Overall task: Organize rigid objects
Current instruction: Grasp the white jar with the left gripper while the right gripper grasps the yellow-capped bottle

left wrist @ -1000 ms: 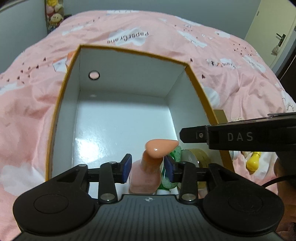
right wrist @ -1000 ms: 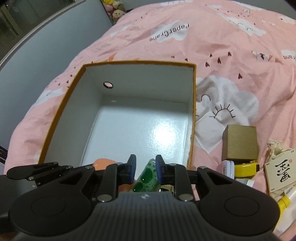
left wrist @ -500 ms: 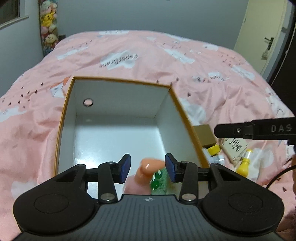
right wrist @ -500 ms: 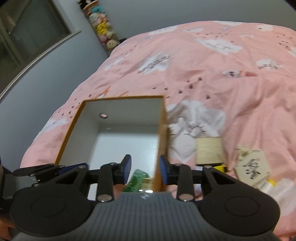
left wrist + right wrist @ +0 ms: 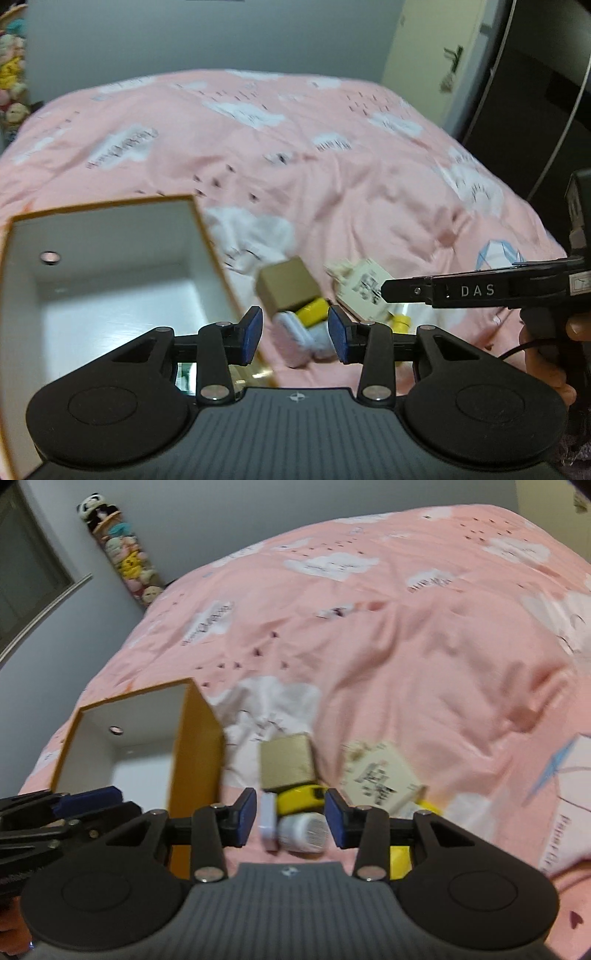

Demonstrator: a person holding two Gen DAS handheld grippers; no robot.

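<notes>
- Bedding: a pink bedspread (image 5: 424, 635) with white cloud prints carries all the items; grey walls lie behind it, with a column of plush toys (image 5: 125, 557) in the far corner.
- Task items, loose pile: a tan cardboard cube (image 5: 286, 762), a yellow item (image 5: 299, 797), a flat white case (image 5: 269, 821), a white cylindrical container (image 5: 304, 830) and a cream printed card (image 5: 380, 777) lie touching or just beside one another on the bedspread, to the right of the box.
- Destination: an open box (image 5: 110, 258), orange outside and white inside, sits just beside the pile. Something green and glossy shows at its near edge in the left wrist view, mostly hidden by the gripper body.
- Right gripper (image 5: 290, 816): jaws partly apart and opening, nothing held. The white case and the cylindrical container appear between the pads, with no contact visible.
- Left gripper (image 5: 295, 334): jaws partly apart and closing, nothing held. It is aimed at the same pile, just right of the box wall.
- Judged step: approach to the pile for the next pick.
- Risk, double grasp: the items are packed tightly, so closing jaws may catch two at once or push a neighbour aside.
- Risk, roll-off: the cylindrical container may roll on the soft, uneven bedding if nudged.
- Risk, interference: both grippers point at one pile, so the fingers may collide.
- Risk, box strike: the left gripper is near the box wall and may shift the box.
- Both views are blurred, so fine contact cannot be confirmed.
</notes>
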